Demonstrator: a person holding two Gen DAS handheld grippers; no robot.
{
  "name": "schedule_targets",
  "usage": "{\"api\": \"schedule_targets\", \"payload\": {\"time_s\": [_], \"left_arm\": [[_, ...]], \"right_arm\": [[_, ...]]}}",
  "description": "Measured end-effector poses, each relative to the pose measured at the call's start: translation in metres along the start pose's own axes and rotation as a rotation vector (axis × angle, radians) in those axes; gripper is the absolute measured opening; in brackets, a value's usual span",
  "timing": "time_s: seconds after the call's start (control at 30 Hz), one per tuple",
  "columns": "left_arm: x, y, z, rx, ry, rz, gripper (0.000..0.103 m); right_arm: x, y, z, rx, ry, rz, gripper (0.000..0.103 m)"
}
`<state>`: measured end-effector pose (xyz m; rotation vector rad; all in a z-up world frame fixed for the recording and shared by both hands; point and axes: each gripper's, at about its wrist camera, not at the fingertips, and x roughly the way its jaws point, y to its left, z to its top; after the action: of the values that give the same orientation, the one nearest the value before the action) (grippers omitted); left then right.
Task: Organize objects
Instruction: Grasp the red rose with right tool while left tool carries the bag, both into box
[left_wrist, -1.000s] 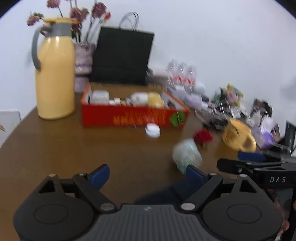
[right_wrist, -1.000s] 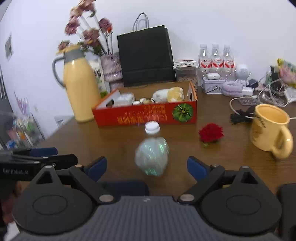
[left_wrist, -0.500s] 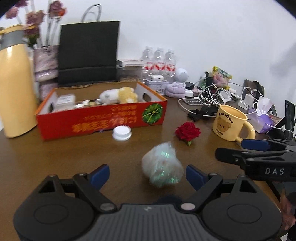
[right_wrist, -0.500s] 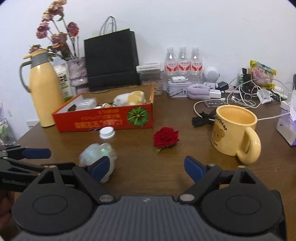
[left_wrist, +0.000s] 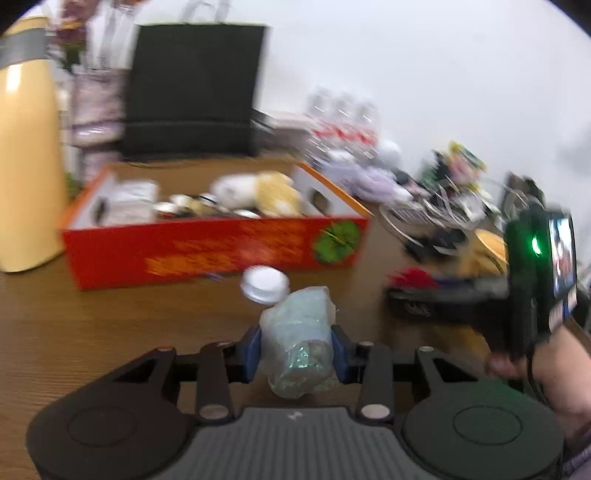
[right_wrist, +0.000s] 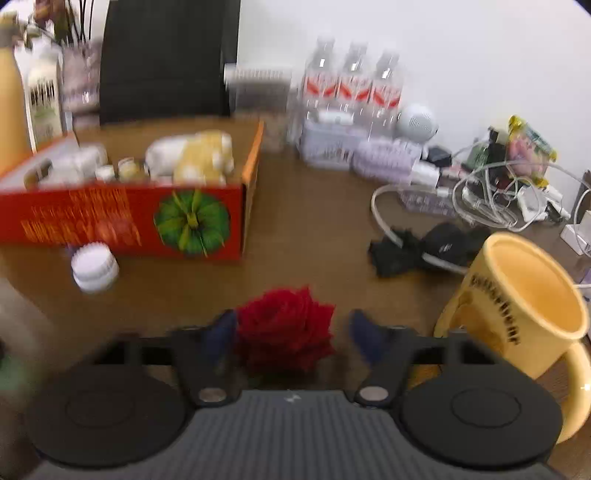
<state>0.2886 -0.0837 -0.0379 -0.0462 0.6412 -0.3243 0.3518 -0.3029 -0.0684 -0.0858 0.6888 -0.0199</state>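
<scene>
Crinkled clear plastic is what we are closing on in the left wrist view: the bottle (left_wrist: 298, 341) is lying on the brown table (left_wrist: 110, 317) with its white cap (left_wrist: 264, 284) pointing toward the red box (left_wrist: 207, 247), and the left gripper (left_wrist: 295, 349) is bracketing its body, the blue pads (left_wrist: 252, 349) sitting against both sides while the jaws are closing; the blur keeps us from saying how firmly they are pressing. At the right edge of this view a hand (left_wrist: 543, 362) is carrying the other tool low near the flower. In the right wrist view, the right gripper (right_wrist: 291, 336) is straddling the red rose (right_wrist: 286, 328), its jaws closing too, with one pad at the petals and the other just clear of them, so we are not yet gripping it. The yellow mug (right_wrist: 517, 306) is standing just beside on the right, and the box, already holding small jars and a soft toy, is waiting behind. We judge that we are mid-grasp on both things at once; next we are needing to finish both squeezes gently, since thin plastic and petals crush easily, then lift clear and carry each toward the box.
</scene>
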Motion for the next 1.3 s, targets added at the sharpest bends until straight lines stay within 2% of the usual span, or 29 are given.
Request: {"api": "schedule_targets", "payload": {"time_s": [0.07, 0.13, 0.23, 0.33, 0.37, 0.43, 0.6, 0.83, 0.93, 1.0, 1.1, 1.13, 1.2, 1.3], "left_arm": [[-0.007, 0.012, 0.001, -0.042, -0.012, 0.024, 0.037], [-0.015, 0.022, -0.001, -0.091, -0.013, 0.041, 0.037], [-0.033, 0.027, -0.005, -0.116, -0.030, 0.054, 0.037], [-0.059, 0.024, -0.014, -0.101, -0.050, 0.058, 0.037], [-0.067, 0.022, -0.018, -0.092, -0.056, 0.060, 0.037], [-0.081, 0.019, -0.025, -0.084, -0.058, 0.066, 0.037], [-0.100, 0.017, -0.039, -0.101, -0.059, 0.056, 0.037], [-0.101, 0.018, -0.037, -0.098, -0.079, 0.040, 0.037], [-0.092, 0.028, -0.014, -0.090, -0.096, -0.010, 0.037], [-0.082, 0.042, 0.015, -0.115, -0.121, -0.087, 0.037], [-0.058, 0.060, 0.062, -0.122, -0.152, -0.107, 0.037], [-0.047, 0.066, 0.076, -0.124, -0.162, -0.097, 0.037], [-0.019, 0.076, 0.103, -0.124, -0.159, -0.071, 0.037], [0.020, 0.090, 0.125, -0.098, -0.158, 0.047, 0.038]], "right_arm": [[-0.005, -0.005, -0.003, 0.039, -0.010, 0.041, 0.049], [-0.009, -0.003, -0.005, 0.030, -0.018, 0.047, 0.045], [-0.032, -0.002, -0.009, 0.071, -0.046, 0.093, 0.045], [-0.077, 0.005, -0.023, 0.137, -0.083, 0.226, 0.045], [-0.094, 0.012, -0.032, 0.131, -0.096, 0.278, 0.045], [-0.119, 0.026, -0.047, 0.096, -0.096, 0.328, 0.045], [-0.163, 0.044, -0.075, 0.024, -0.086, 0.354, 0.045], [-0.171, 0.036, -0.064, 0.041, -0.124, 0.334, 0.045], [-0.162, 0.033, -0.045, 0.053, -0.145, 0.351, 0.045], [-0.157, 0.033, -0.019, 0.044, -0.203, 0.359, 0.045], [-0.134, 0.033, 0.031, 0.055, -0.261, 0.361, 0.046], [-0.122, 0.033, 0.047, 0.072, -0.265, 0.382, 0.046], [-0.085, 0.033, 0.080, 0.133, -0.219, 0.428, 0.046], [-0.033, 0.039, 0.109, 0.178, -0.148, 0.426, 0.046]]}}
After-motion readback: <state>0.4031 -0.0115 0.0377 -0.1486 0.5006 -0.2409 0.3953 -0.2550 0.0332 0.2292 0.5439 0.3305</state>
